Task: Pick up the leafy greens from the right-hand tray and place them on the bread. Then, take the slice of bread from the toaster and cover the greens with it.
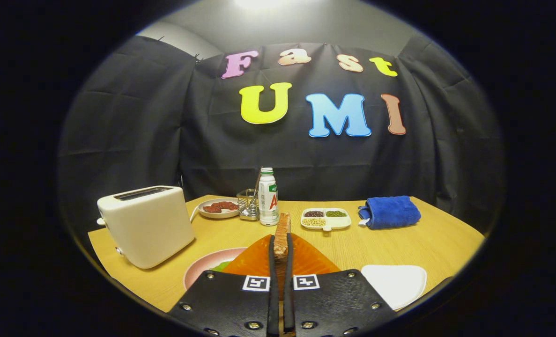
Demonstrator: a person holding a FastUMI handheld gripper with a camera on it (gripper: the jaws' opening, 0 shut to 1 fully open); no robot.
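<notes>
My gripper [281,248] is shut on a slice of toasted bread [283,228], held edge-on and upright, its top sticking out ahead of the fingertips. Below the fingers, to their left, lies a pink plate [203,271]; a bit of leafy green [221,267] shows on it at the fingers' edge, and the rest of the plate is hidden. The cream toaster [144,224] stands further left with its slots facing up. A white tray [395,283] sits on the table to the right of the fingers, with nothing visible on it.
Beyond the bread stand a drink bottle [268,196], a wire holder [248,204] and a plate of reddish slices [218,208]. A divided dish of beans [325,218] and a folded blue towel [390,211] lie at the back right of the wooden table [446,238].
</notes>
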